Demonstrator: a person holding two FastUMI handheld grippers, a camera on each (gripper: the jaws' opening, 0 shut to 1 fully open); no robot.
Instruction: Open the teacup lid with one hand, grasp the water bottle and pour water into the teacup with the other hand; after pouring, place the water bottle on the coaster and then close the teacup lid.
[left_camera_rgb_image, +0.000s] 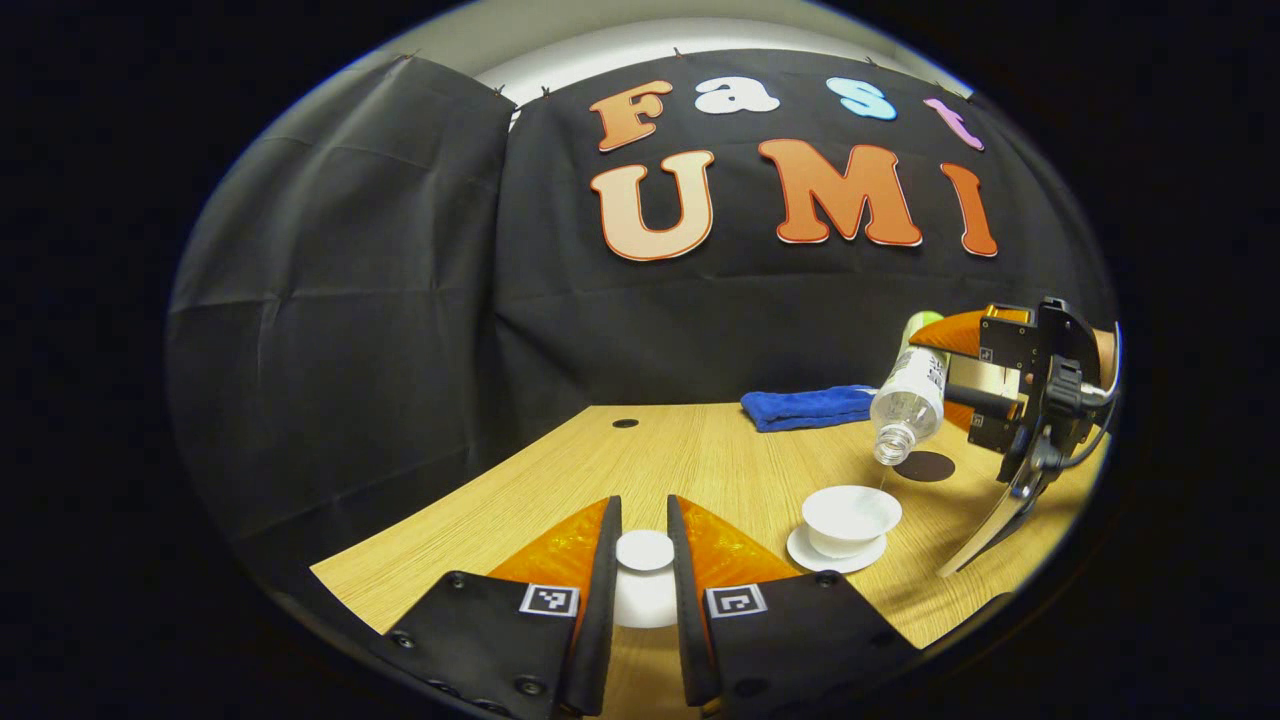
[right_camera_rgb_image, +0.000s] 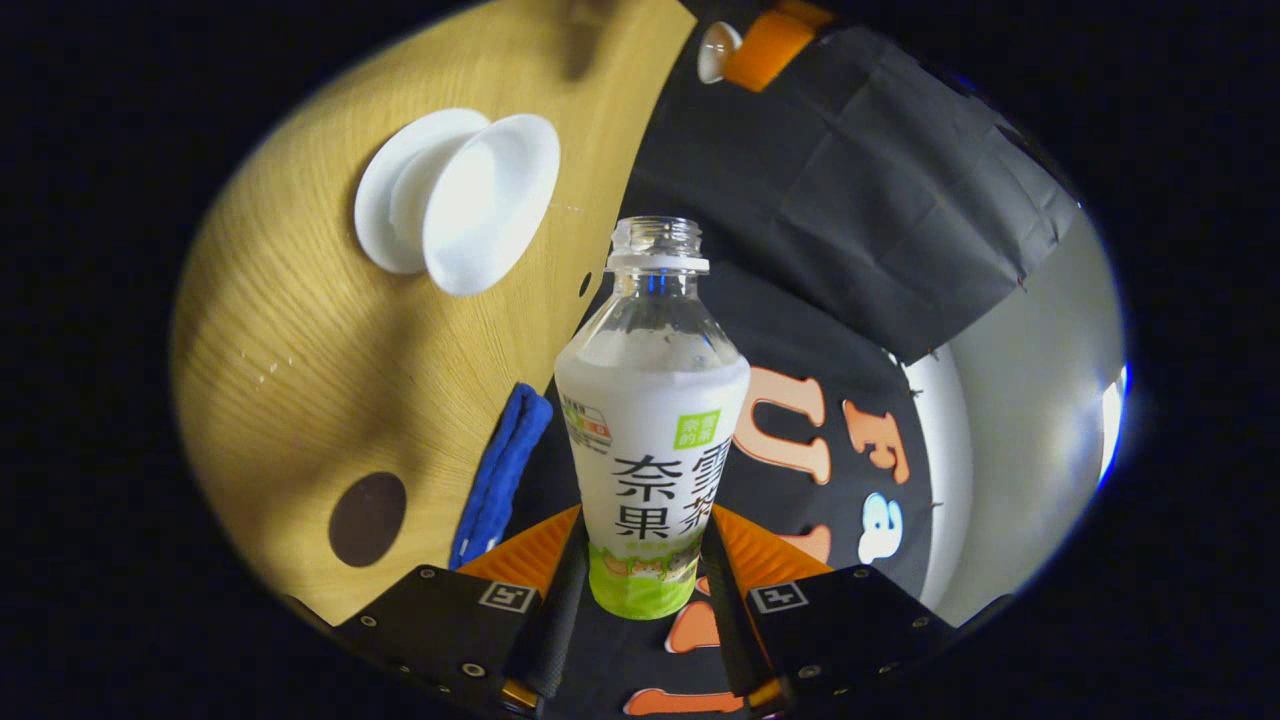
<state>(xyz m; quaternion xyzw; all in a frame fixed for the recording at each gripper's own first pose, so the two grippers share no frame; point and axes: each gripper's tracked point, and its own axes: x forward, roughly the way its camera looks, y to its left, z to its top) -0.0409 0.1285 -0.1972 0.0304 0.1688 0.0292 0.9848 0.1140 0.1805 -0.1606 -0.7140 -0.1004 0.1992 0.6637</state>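
Note:
In the left gripper view my left gripper (left_camera_rgb_image: 644, 522) is shut on the white teacup lid (left_camera_rgb_image: 645, 552) and holds it above the table. To its right the open white teacup (left_camera_rgb_image: 850, 512) stands on its saucer (left_camera_rgb_image: 835, 560). My right gripper (left_camera_rgb_image: 952, 385) is shut on the water bottle (left_camera_rgb_image: 907, 402), tilted mouth-down above the cup's right rim. In the right gripper view the uncapped bottle (right_camera_rgb_image: 650, 430) sits between the fingers of my right gripper (right_camera_rgb_image: 640, 572), its neck pointing towards the teacup (right_camera_rgb_image: 490, 200). The dark round coaster (left_camera_rgb_image: 922, 466) lies behind the cup.
A folded blue towel (left_camera_rgb_image: 810, 407) lies at the back of the wooden table (left_camera_rgb_image: 700, 460), beside the coaster (right_camera_rgb_image: 367, 518). A small round hole (left_camera_rgb_image: 625, 423) marks the tabletop at the back. Black cloth walls close in the left and far sides.

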